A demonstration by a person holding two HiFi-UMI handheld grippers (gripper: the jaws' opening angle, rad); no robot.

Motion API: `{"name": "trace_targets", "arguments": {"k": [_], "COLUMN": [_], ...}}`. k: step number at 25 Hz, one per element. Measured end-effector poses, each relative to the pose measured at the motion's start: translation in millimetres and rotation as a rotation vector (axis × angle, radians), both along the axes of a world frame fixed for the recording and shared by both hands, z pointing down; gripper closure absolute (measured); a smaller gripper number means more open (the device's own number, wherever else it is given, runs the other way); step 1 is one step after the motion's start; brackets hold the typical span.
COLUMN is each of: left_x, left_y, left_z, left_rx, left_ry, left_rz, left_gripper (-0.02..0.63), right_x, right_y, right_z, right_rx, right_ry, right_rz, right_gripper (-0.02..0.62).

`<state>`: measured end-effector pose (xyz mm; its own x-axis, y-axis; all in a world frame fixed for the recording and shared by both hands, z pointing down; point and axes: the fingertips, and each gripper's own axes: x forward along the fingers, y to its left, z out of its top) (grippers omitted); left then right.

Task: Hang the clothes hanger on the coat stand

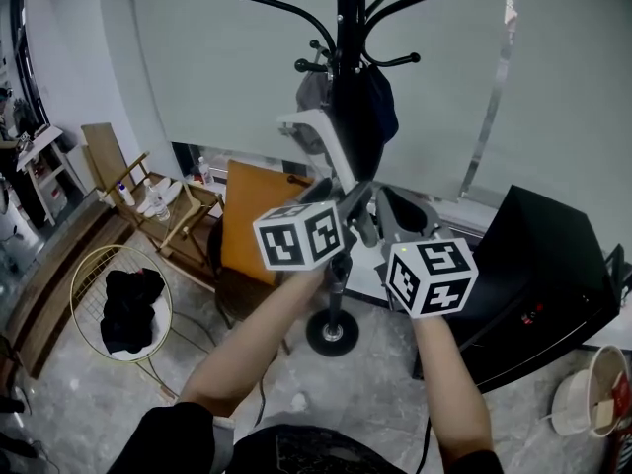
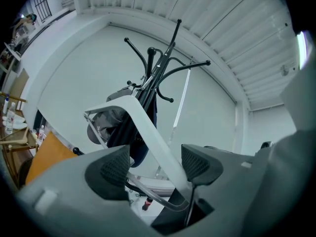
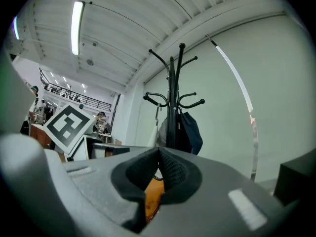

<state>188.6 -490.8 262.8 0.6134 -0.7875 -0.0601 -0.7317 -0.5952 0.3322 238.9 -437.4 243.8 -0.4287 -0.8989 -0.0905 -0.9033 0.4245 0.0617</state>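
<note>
The black coat stand (image 1: 346, 28) rises straight ahead, with a dark bag (image 1: 373, 107) and a grey cap on it. A white clothes hanger (image 1: 314, 131) hangs by its wire hook from one of the stand's lower hooks (image 3: 150, 97). My left gripper (image 1: 348, 200) is raised to the hanger. In the left gripper view its jaws (image 2: 158, 164) stand wide open, and the hanger's white arm (image 2: 148, 137) runs between them close to the right pad (image 2: 197, 163), not pinched. My right gripper (image 1: 400, 215) is just to the right, its pads (image 3: 159, 169) shut together on nothing.
An orange chair (image 1: 259, 220) stands left of the stand's round base (image 1: 333, 334). Further left are a wooden folding chair (image 1: 148, 200) and a round wire basket (image 1: 87, 275) holding dark clothes. A black cabinet (image 1: 543, 275) and a white bucket (image 1: 583, 398) are at the right.
</note>
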Motion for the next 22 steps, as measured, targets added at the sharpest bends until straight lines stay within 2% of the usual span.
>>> {"name": "trace_targets", "arguments": {"k": [8, 22], "left_x": [-10, -42], "left_y": [22, 57], "left_z": [2, -1], "left_rx": [0.002, 0.074], "left_ry": [-0.018, -0.101], "left_rz": [0.04, 0.177], "left_gripper": [0.299, 0.302], "right_x": [-16, -48], "right_y": [17, 39], "right_z": [3, 7], "right_rx": [-0.008, -0.024], "right_ry": [-0.006, 0.01], "right_rz": [0.014, 0.152], "right_gripper": [0.601, 0.601]}}
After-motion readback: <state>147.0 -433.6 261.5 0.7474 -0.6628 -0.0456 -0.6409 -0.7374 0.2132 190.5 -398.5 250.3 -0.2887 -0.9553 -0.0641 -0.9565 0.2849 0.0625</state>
